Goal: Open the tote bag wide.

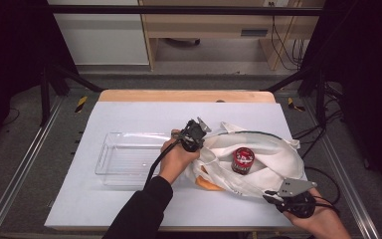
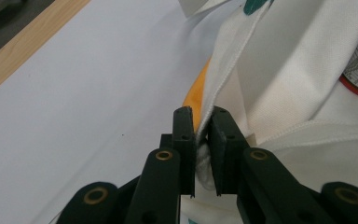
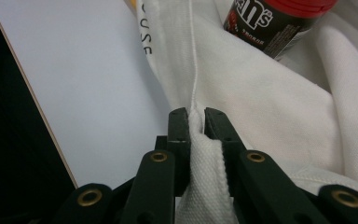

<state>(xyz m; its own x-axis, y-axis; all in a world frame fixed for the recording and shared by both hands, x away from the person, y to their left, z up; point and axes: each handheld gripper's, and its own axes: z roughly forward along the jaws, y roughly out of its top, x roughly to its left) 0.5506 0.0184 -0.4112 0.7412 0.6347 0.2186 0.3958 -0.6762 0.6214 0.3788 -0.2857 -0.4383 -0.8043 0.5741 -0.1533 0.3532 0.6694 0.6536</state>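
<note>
Left hand-held gripper [image 2: 201, 122] pinches the white cloth bag [image 1: 273, 154] at its left edge; right hand-held gripper [image 3: 196, 120] clamps the bag's near hem. Red-lidded can [image 1: 242, 160] sits in the bag on the worktop [image 1: 129, 112], clear tray [image 1: 107, 154] beside it.

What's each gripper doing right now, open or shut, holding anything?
Left gripper: shut on the hemmed edge of the white cloth tote bag.
Right gripper: shut on the same bag's fabric edge.
</note>
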